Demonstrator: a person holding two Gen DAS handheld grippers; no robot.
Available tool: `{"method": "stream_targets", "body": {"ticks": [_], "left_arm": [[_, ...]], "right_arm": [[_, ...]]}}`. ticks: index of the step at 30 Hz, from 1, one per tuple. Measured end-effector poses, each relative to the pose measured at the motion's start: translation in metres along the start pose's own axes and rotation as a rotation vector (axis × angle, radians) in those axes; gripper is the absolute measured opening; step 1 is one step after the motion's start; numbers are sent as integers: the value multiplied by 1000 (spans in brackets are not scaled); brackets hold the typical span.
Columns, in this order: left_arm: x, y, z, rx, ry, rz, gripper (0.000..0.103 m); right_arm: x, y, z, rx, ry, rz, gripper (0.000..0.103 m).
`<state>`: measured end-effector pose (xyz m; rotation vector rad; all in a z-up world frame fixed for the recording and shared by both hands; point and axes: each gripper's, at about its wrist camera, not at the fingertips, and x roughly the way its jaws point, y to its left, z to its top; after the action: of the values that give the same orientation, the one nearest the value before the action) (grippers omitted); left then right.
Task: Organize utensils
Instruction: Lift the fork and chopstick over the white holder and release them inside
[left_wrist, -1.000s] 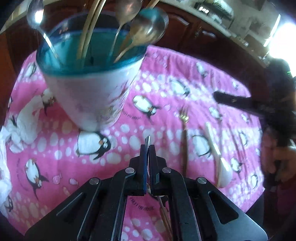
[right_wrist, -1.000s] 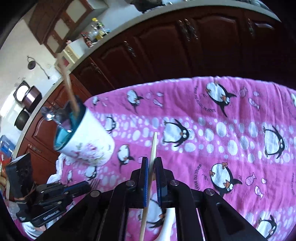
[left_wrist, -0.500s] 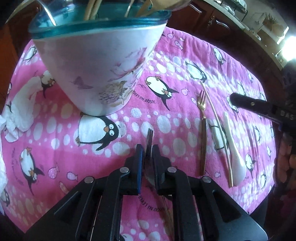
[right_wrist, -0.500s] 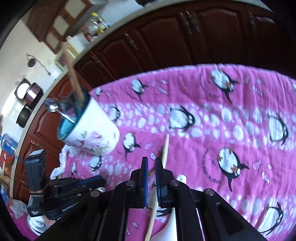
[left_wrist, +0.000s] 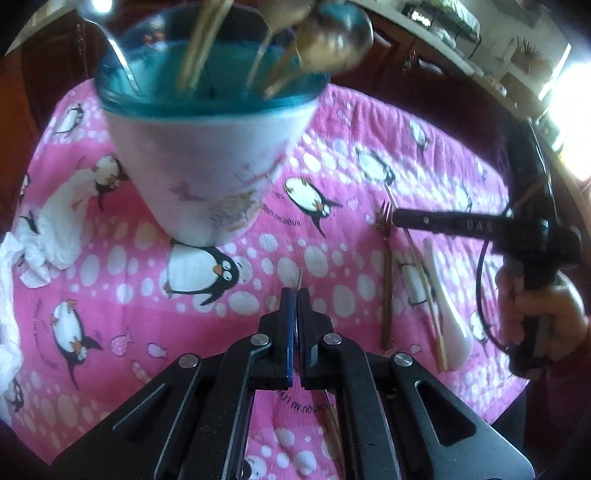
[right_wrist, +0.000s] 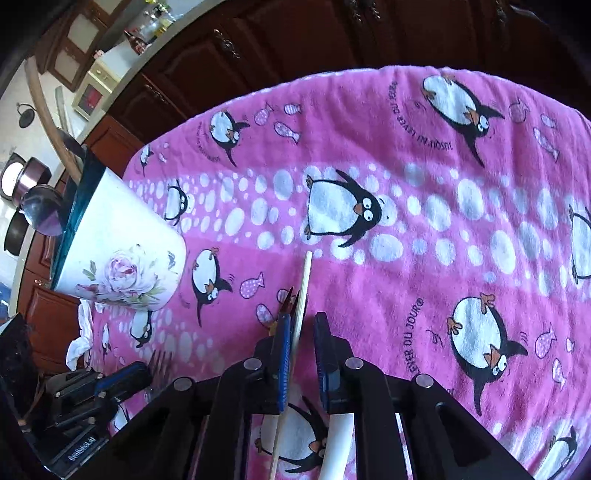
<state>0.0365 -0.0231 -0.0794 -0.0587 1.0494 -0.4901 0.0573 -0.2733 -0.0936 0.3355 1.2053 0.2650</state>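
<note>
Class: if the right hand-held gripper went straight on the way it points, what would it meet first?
Probably the chopstick lying between its open jaws, then the pink penguin cloth beneath; depth is unclear.

cup (left_wrist: 207, 177) utensils — blurred | white spoon (right_wrist: 338, 439) — bowl cut off
</note>
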Motion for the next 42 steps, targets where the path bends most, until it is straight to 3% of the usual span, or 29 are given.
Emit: {"method": "stream_targets", "body": {"ticks": [5, 8, 11, 18, 23, 24, 25, 26, 32, 36, 37, 42], "left_arm": [[-8, 6, -2, -9, -16, 3, 0], [0, 8, -4, -18, 14, 17, 2], [10, 8, -4, -37, 47, -9, 20], [12, -2, -1, -23, 47, -26, 36], [26, -9, 6, 19, 81, 23, 36], [29, -10, 6, 33, 92, 41, 31], [31, -11, 6, 46, 96, 51, 17], [33, -12, 6, 55, 98, 56, 11], [28, -7, 2, 55, 77, 47, 2], [8, 1, 0, 17, 32, 26, 2], [-1, 3, 0, 6, 14, 14, 2], [-45, 5, 1, -9, -75, -22, 2]], "right_arm": [[-36, 4, -8, -16, -89, 26, 6], [-57, 6, -15, -16, -124, 53, 6], [-73, 7, -23, -21, -148, 69, 6], [-86, 10, -34, -28, -150, 81, 6], [-54, 8, -27, -21, -57, 8, 8], [-45, 8, -26, -19, -31, -11, 10], [-37, 7, -24, -22, -9, -28, 13], [-29, 8, -22, -29, 6, -40, 14], [4, 8, -8, -40, 59, -118, 21], [7, 11, -7, -68, 50, -129, 19], [4, 12, -8, -81, 40, -131, 7], [-29, 14, -18, -84, -55, -80, 6]]}}
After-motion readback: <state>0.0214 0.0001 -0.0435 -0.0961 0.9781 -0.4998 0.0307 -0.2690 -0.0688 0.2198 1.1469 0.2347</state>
